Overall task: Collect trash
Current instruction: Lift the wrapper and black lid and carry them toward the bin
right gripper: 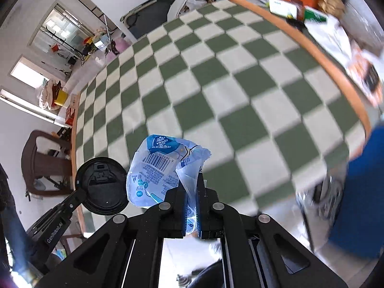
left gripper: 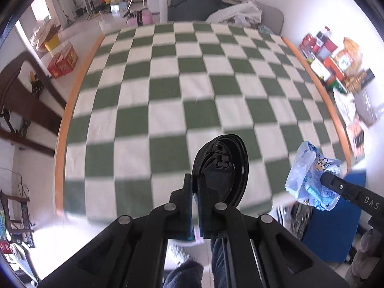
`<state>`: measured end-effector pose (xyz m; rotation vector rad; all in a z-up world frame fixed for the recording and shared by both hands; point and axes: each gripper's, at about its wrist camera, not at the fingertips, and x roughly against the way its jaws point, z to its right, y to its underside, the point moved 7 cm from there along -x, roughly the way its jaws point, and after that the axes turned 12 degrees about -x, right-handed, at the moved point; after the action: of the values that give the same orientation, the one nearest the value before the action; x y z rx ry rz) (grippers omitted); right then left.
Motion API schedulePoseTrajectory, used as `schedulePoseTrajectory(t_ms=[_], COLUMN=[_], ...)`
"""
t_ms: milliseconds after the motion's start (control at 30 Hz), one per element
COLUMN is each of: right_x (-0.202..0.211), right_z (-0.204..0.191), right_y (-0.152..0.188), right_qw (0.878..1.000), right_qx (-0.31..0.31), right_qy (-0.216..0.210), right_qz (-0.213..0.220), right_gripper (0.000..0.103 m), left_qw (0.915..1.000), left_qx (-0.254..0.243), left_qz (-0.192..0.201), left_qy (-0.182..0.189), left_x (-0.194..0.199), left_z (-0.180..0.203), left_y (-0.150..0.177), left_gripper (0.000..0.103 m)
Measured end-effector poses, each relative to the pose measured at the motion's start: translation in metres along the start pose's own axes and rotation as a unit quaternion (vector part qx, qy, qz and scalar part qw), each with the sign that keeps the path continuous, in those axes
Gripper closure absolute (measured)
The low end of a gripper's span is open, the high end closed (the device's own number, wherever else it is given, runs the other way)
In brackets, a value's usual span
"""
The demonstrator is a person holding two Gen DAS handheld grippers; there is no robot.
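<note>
My left gripper (left gripper: 195, 180) is shut on the rim of a black plastic cup lid (left gripper: 224, 168), held on edge above the near end of the green-and-white checked bed cover (left gripper: 168, 91). In the right wrist view the same lid (right gripper: 102, 188) shows at lower left, pinched by the left gripper (right gripper: 79, 195). My right gripper (right gripper: 191, 182) is shut on a crumpled blue-and-white tissue wrapper (right gripper: 158, 168) with a barcode. From the left wrist view that wrapper (left gripper: 309, 180) hangs at the right, off the right gripper (left gripper: 322, 176). A blue bin (right gripper: 360, 192) stands at the right; its inside is blurred.
The bed has an orange edge (left gripper: 72, 100) on both sides. Boxes, bottles and snack packs (left gripper: 336, 57) crowd the right bedside. Rumpled white bedding (left gripper: 237, 12) lies at the far end. A dark wooden chair (right gripper: 43, 163) and red cartons (left gripper: 63, 60) stand on the left. A person's legs (left gripper: 187, 273) show below.
</note>
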<state>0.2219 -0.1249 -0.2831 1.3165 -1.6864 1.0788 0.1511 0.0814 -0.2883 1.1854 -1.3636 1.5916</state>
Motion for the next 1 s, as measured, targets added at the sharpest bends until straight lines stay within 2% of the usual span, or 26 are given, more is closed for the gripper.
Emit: schedulePoseTrajectory(t_ms=[267,500,600,733,933,1000], right_x=[-0.014,-0.077,-0.111,-0.178,-0.294,-0.331], right_z=[0.038,0.088,0.107,0.137,0.179,0.19], right_y=[0.126,0.21,0.232,0.254,0.263,0.261], right_qw=[0.996,0.983,0.979,0.976,0.974,0.975], right_qx=[0.01,0.023,0.028,0.018,-0.017,-0.029], right_qy=[0.012,0.04,0.051,0.062,0.078,0.078], right_qz=[-0.083,-0.18,-0.197,-0.21,-0.212,-0.208], right_gripper=[0.098,0.098,0.098,0.098,0.098,0.098], left_qw=[0.997,0.9892,0.9842,0.9759,0.9629,0.9605], left_qx=[0.033,0.073,0.091,0.126,0.165,0.163], left_qz=[-0.069,-0.127,-0.152,-0.178,-0.209,-0.221], left_qy=[0.009,0.009,0.01,0.018,0.044,0.045], left_x=[-0.019,-0.069,-0.11,-0.183,-0.295,-0.331], left_z=[-0.012,-0.009,-0.009,-0.016,-0.025,-0.028], left_y=[0.113,0.192,0.222,0.258,0.297,0.306], left_gripper=[0.102,0.102,0.102,0.102,0.101,0.1])
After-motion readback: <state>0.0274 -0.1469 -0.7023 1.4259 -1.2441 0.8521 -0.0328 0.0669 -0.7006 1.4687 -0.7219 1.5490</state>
